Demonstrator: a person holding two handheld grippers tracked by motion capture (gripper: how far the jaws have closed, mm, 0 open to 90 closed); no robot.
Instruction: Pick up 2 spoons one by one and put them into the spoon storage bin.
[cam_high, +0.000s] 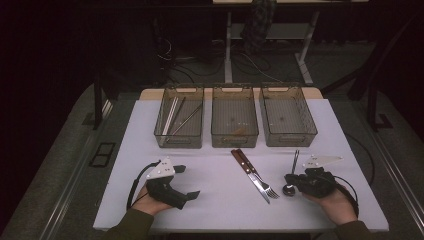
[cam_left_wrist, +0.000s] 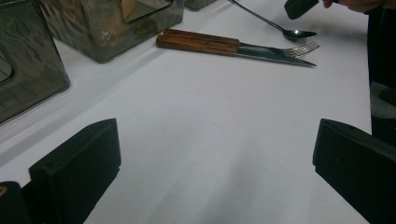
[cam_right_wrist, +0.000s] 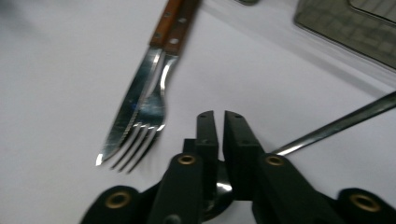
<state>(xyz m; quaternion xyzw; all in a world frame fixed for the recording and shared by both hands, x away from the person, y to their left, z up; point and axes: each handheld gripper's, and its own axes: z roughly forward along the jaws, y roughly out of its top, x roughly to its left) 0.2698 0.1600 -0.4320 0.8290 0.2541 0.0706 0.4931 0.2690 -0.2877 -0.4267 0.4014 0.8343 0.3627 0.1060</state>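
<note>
Two hands come in low at the near edge of the white table (cam_high: 215, 150), each with a black gripper. On the person's right, the right gripper (cam_high: 289, 179) sits at the bowl end of the spoon (cam_high: 294, 170), and in the right gripper view its jaws are drawn together with only a thin slit between them, right over the spoon's bowl; the handle runs away up and to the right. Whether the pads actually pinch the bowl, I can't tell: it lies partly beneath them. Over on the other side, the left gripper (cam_high: 186, 182) rests on the table well apart from the cutlery, its jaws spread wide with nothing but bare tabletop between them. Between the two grippers lie the knife (cam_high: 250, 173) and fork (cam_high: 260, 179), wooden handles side by side, blade and tines touching. At the far side stand three clear bins (cam_high: 235, 122) in a row; the left one holds a few long thin sticks (cam_high: 176, 116).
</note>
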